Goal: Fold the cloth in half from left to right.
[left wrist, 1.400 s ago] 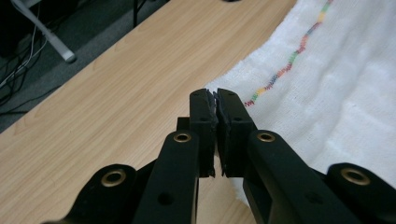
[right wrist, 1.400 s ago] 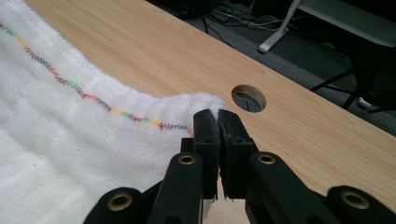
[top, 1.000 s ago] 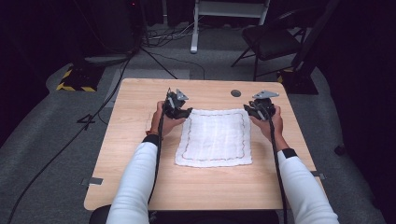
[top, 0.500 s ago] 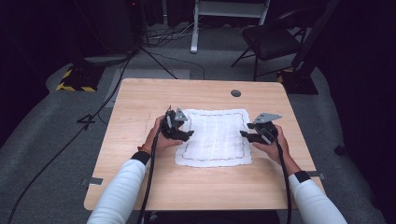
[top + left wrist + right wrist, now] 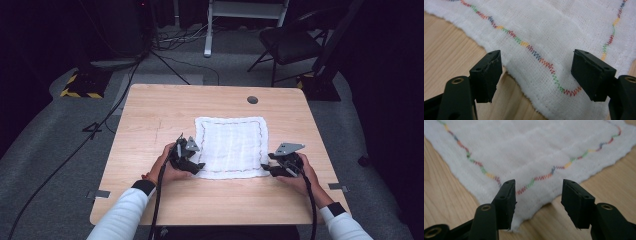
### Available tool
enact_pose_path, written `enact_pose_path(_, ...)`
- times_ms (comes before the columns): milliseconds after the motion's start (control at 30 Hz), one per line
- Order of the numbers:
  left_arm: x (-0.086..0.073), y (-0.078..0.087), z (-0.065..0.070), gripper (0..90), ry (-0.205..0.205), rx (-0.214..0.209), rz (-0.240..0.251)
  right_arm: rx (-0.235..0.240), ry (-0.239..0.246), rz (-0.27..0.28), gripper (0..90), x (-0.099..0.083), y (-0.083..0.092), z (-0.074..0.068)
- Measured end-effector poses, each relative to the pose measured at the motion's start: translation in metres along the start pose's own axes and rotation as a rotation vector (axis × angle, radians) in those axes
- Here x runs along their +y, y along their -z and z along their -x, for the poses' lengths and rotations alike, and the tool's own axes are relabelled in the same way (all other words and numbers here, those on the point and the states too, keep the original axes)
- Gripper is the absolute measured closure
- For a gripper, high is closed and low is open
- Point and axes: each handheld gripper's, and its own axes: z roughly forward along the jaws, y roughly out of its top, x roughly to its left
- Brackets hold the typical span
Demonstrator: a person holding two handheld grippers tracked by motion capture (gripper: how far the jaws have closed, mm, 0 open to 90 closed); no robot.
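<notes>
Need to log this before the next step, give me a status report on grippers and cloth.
Left gripper and right gripper: jaws just opened, nothing held, at the near corners. White cloth flat on table. Nothing in the way.

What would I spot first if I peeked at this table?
A white cloth with wiggly rainbow stitching lies flat in the middle of the wooden table. The left gripper sits at its near left corner and the right gripper at its near right corner, both with jaws open.
</notes>
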Motion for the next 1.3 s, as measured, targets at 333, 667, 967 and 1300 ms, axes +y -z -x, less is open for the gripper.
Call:
enact_pose_path(333, -0.012, 0.008, 0.018, 25.4, 0.029, -0.023, 0.001, -0.008, -0.068, -0.004, 45.2, -0.022, 0.013, -0.005)
enact_pose_path(667, -0.015, 0.012, 0.046, 25.0, -0.023, -0.082, -0.002, 0.024, -0.095, -0.038, 44.8, -0.041, 0.033, -0.009)
enact_pose_path(967, -0.016, 0.015, 0.054, 24.1, -0.044, -0.088, -0.01, 0.03, -0.13, -0.049, 44.7, -0.052, 0.045, -0.01)
enact_pose_path(1300, -0.007, 0.024, 0.031, 22.5, -0.039, -0.034, 0.059, 0.022, -0.104, -0.038, 39.9, -0.045, 0.046, -0.014)
